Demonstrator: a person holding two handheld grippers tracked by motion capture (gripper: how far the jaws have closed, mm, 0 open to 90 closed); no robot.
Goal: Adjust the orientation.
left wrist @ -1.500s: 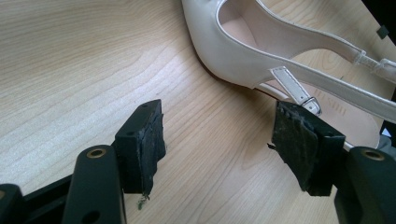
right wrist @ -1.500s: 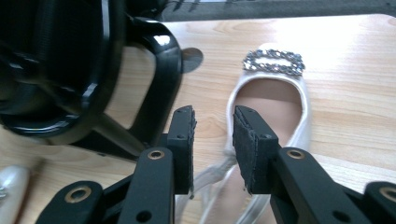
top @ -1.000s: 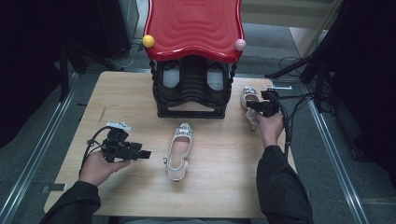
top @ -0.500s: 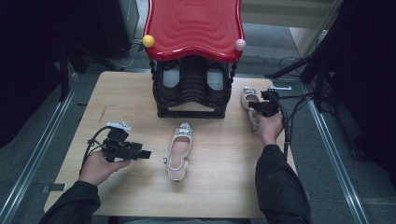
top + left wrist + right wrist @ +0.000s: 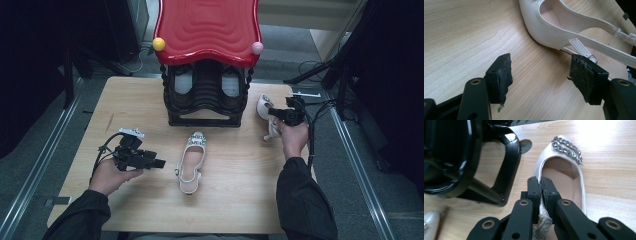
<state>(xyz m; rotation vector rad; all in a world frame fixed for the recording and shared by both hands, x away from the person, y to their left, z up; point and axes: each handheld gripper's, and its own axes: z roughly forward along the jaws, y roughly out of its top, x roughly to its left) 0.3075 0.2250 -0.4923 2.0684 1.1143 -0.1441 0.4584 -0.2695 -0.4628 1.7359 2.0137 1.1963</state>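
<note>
A white slingback shoe (image 5: pixel 192 162) lies in the middle of the wooden table, toe toward the rack. My left gripper (image 5: pixel 160 163) is held level just left of it, jaws open; in the left gripper view its pads (image 5: pixel 501 75) stand apart above bare wood, with the shoe's heel end and strap (image 5: pixel 564 27) just beyond them. A second white shoe (image 5: pixel 263 106) with a chain buckle lies right of the rack. My right gripper (image 5: pixel 540 186) is shut on that shoe's side wall (image 5: pixel 564 170), beside the insole.
A black shoe rack (image 5: pixel 205 100) with a red wavy top (image 5: pixel 206 30) stands at the table's far middle; its glossy frame (image 5: pixel 469 157) is close on the left of my right gripper. The table's right edge (image 5: pixel 315 165) runs near my right forearm.
</note>
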